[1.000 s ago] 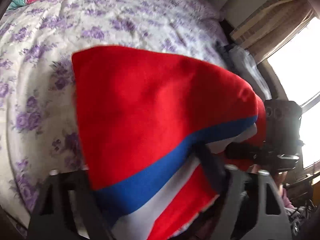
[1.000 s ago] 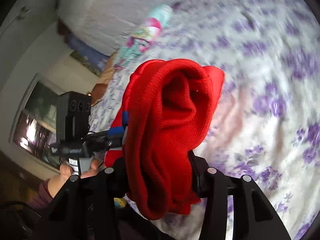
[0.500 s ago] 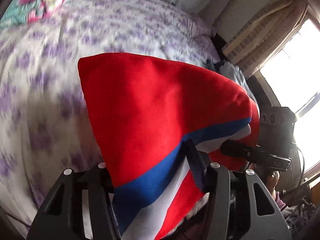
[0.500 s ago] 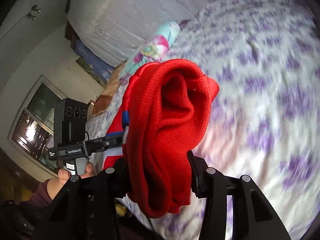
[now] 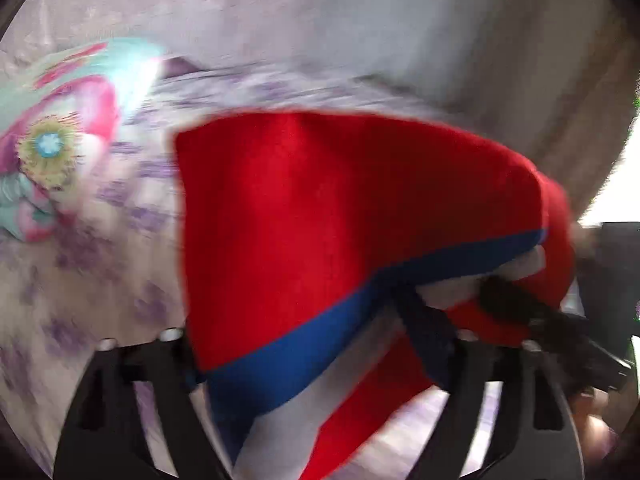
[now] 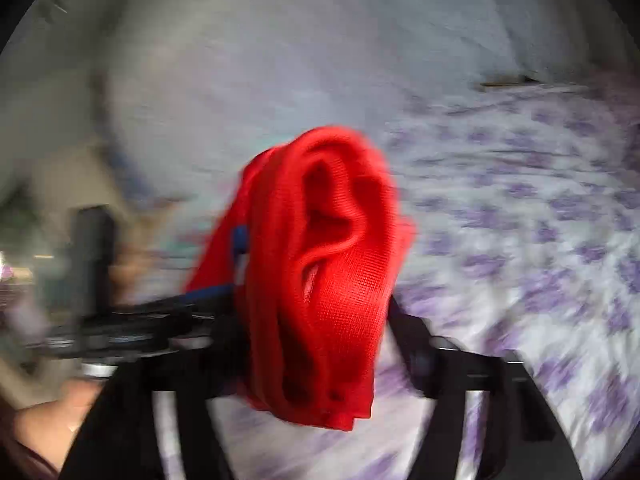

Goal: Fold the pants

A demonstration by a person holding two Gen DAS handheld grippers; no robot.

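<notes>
Red pants with a blue and white side stripe [image 5: 340,220] hang bunched between the two grippers over the bed. In the left wrist view, the striped end fills the gap of my left gripper [image 5: 296,340]. Its jaws are opening, with cloth still between them. In the right wrist view, a thick red fold [image 6: 332,260] hangs between the fingers of my right gripper [image 6: 316,332]. Those jaws are opening too, and a gap shows beside the right finger. Both views are blurred by motion.
The bed carries a white sheet with purple flowers [image 6: 520,220]. A teal and pink pillow [image 5: 60,140] lies at its far left by a pale headboard [image 5: 360,20]. A hand [image 6: 48,420] holds the left gripper's handle. A curtain and a bright window [image 5: 612,160] stand at the right.
Both grippers have swept up and along the bed toward the headboard, carrying the pants. Their fingers now stand wider apart around the cloth than before.
</notes>
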